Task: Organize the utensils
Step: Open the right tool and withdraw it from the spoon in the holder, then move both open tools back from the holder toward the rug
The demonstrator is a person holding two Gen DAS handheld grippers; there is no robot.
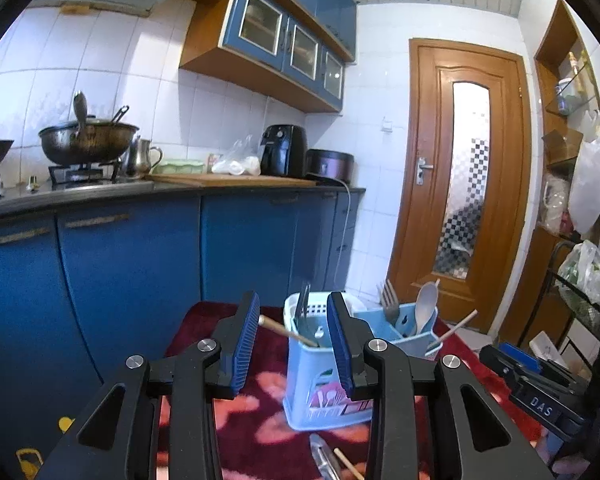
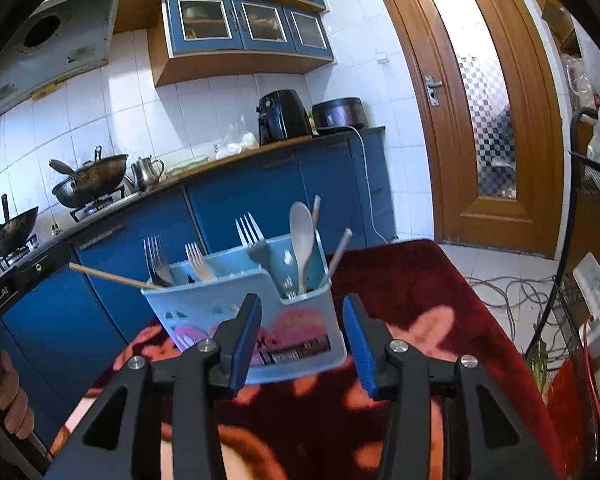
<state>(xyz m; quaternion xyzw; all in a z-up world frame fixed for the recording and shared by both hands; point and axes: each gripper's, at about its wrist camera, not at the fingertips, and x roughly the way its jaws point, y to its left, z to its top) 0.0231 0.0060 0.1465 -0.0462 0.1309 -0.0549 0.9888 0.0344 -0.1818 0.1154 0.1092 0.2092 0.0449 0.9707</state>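
Observation:
A light blue plastic utensil holder [image 1: 324, 392] [image 2: 256, 312] stands on a table with a dark red flowered cloth [image 1: 268, 376] [image 2: 412, 304]. It holds forks [image 2: 156, 260], a white spoon [image 2: 301, 236] [image 1: 425, 307] and chopsticks [image 2: 112, 277] [image 1: 288, 332]. My left gripper [image 1: 294, 344] is open and empty, just in front of the holder. My right gripper [image 2: 300, 340] is open and empty, close in front of the holder's front wall. A metal utensil [image 1: 325, 458] and a chopstick [image 1: 346, 465] lie on the cloth below the left gripper.
Blue kitchen cabinets [image 1: 132, 276] run behind the table, with woks [image 1: 86, 140], a kettle and an air fryer [image 1: 282, 150] on the counter. A wooden door [image 1: 464, 176] is at the right. A black rack with bags [image 1: 580, 280] stands at the far right.

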